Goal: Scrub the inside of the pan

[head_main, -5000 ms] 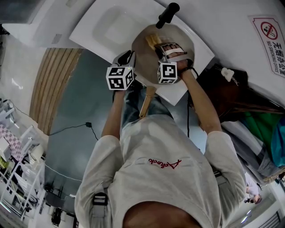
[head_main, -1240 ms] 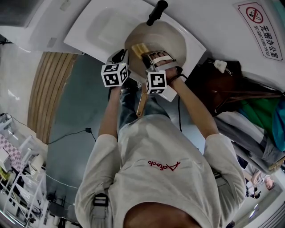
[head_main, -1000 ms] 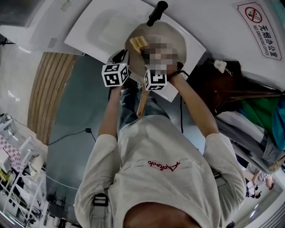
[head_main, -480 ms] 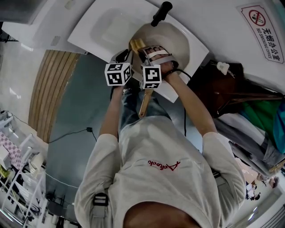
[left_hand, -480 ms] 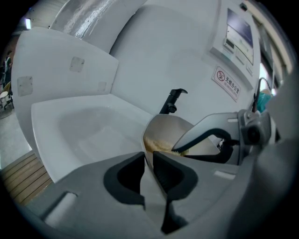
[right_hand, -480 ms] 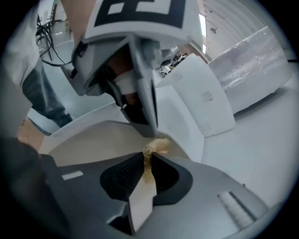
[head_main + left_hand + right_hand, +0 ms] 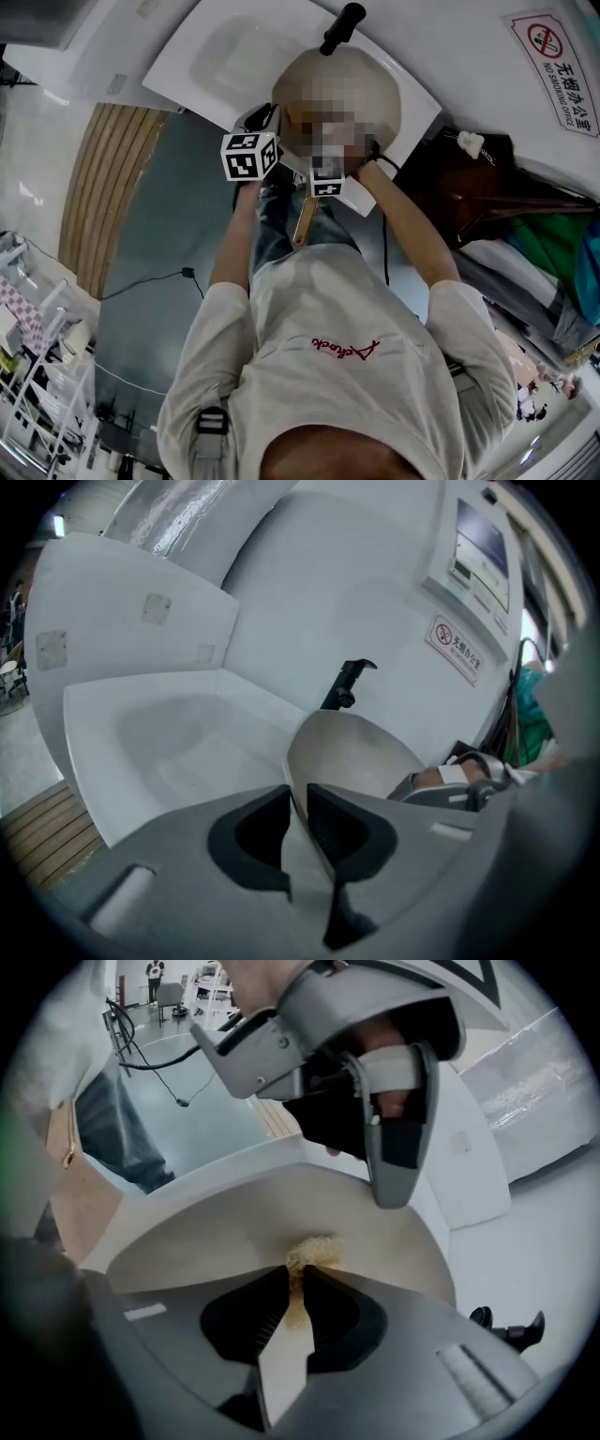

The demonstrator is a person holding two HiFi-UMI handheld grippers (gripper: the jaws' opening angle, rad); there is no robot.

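Left gripper (image 7: 298, 803) clamped on near rim of pan (image 7: 361, 752). Pan round, smooth, beige. Its black handle (image 7: 347, 682) sticks up beyond far rim. Glossy white sink (image 7: 159, 742) left of jaws. No-smoking sign (image 7: 457, 647) on wall ahead-right. Right gripper (image 7: 298, 1283) pinches yellow fibrous scrub pad (image 7: 314, 1252). Pad tip touches pan's inside just ahead of jaws. Left gripper looms above, blocking far view. Versus half second back: right gripper shifted toward person in head view, left gripper unmoved.
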